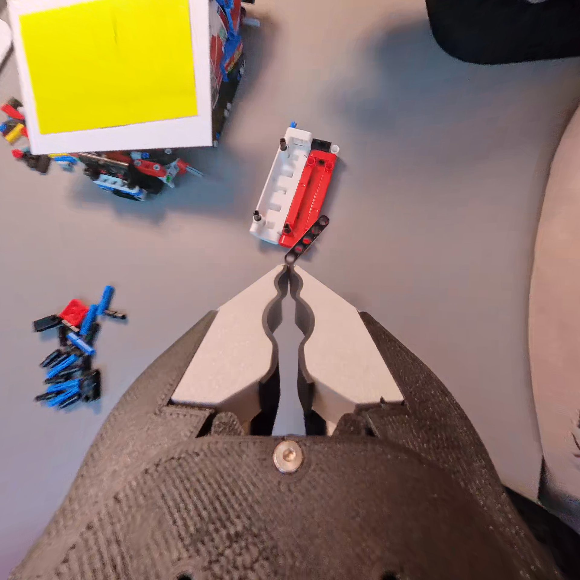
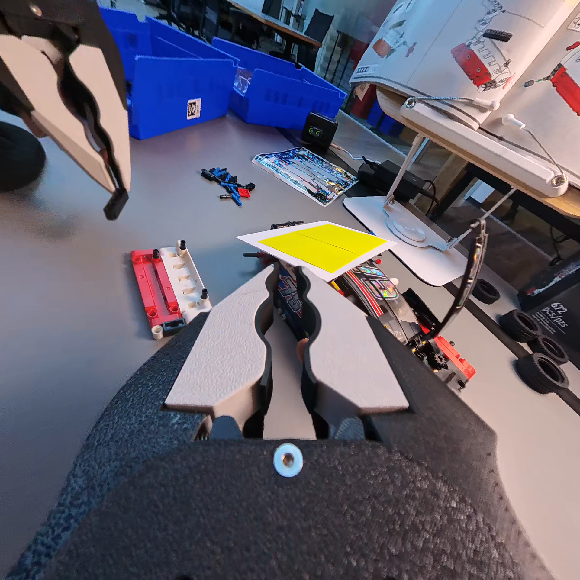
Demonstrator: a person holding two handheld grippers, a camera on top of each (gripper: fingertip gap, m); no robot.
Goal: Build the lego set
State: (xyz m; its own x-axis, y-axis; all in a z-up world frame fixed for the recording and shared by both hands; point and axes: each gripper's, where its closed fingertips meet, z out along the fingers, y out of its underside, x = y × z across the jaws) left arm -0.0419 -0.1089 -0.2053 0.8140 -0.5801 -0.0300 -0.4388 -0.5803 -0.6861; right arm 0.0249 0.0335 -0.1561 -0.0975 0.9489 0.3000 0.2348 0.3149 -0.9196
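My left gripper (image 1: 288,266) is shut on the end of a thin black beam with holes (image 1: 308,238), held above the table over one end of a red and white panel assembly (image 1: 293,191). In the right wrist view, the left gripper (image 2: 117,190) hangs at the upper left with the beam (image 2: 115,204) in its tips, above the assembly (image 2: 163,288). My right gripper (image 2: 287,269) is nearly closed, with a stickered panel of the lego car (image 2: 386,301) between its tips. A yellow card with a white border (image 2: 320,248) lies on top of the car (image 1: 131,172).
A pile of blue and black pins (image 1: 72,345) lies on the grey table. Blue bins (image 2: 182,84) stand at the back, with a sticker sheet (image 2: 304,174) in front of them. The booklet stand (image 2: 408,238), loose tyres (image 2: 539,370) and a black box (image 2: 558,314) crowd the right.
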